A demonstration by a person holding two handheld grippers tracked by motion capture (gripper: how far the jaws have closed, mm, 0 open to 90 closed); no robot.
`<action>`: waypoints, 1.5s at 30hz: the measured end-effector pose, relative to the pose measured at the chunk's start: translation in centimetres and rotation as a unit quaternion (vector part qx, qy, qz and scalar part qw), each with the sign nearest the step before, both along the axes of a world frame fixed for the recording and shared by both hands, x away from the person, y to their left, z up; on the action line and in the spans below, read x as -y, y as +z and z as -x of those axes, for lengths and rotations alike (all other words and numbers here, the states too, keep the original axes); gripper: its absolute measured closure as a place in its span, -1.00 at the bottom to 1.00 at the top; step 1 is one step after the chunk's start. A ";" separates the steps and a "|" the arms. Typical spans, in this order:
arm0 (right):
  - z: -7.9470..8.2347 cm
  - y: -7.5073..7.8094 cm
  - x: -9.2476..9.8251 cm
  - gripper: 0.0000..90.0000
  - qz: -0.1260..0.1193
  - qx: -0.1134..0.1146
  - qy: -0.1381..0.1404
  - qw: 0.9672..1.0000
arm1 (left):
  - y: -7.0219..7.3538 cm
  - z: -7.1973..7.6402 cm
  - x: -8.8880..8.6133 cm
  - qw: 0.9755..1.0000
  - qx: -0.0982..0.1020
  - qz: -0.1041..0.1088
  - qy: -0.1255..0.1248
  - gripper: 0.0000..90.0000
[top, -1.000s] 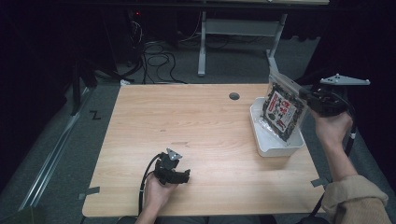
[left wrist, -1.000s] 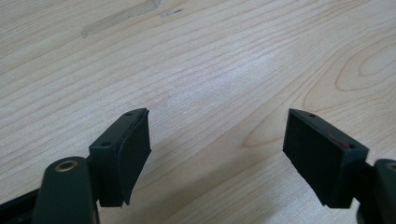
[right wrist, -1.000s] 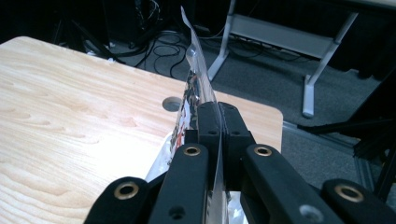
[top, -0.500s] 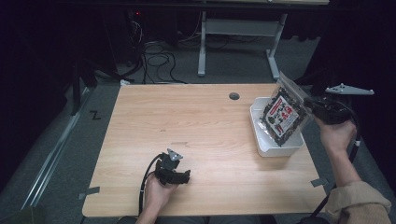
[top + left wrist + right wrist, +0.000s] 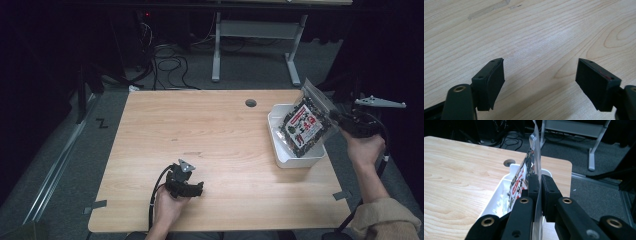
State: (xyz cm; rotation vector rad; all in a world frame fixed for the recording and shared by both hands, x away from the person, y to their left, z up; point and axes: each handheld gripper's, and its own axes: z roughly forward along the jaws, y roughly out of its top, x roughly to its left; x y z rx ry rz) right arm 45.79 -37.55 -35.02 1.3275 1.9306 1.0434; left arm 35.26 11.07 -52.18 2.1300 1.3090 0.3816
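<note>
At right of the frame, the right tongs (image 5: 334, 116) clench a snack bag (image 5: 303, 127) over the white bin (image 5: 285, 155); the left tongs (image 5: 540, 80), lower centre, gape on the counter (image 5: 200, 125).

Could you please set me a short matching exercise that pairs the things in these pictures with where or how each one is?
Things:
1. snack bag
2. white bin
3. left gripper
4. right gripper

States:
A. jaws open over bare wood
B. stands near the table's right edge
C. clamped on a clear plastic edge
D. held tilted over the bin

Pairs: 1-D, 2-B, 3-A, 4-C
</note>
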 end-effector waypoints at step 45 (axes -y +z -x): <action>3.8 1.1 0.0 0.00 -0.011 0.071 0.021 0.997 | 0.7 0.4 -0.1 0.999 0.024 0.020 -0.008 -0.48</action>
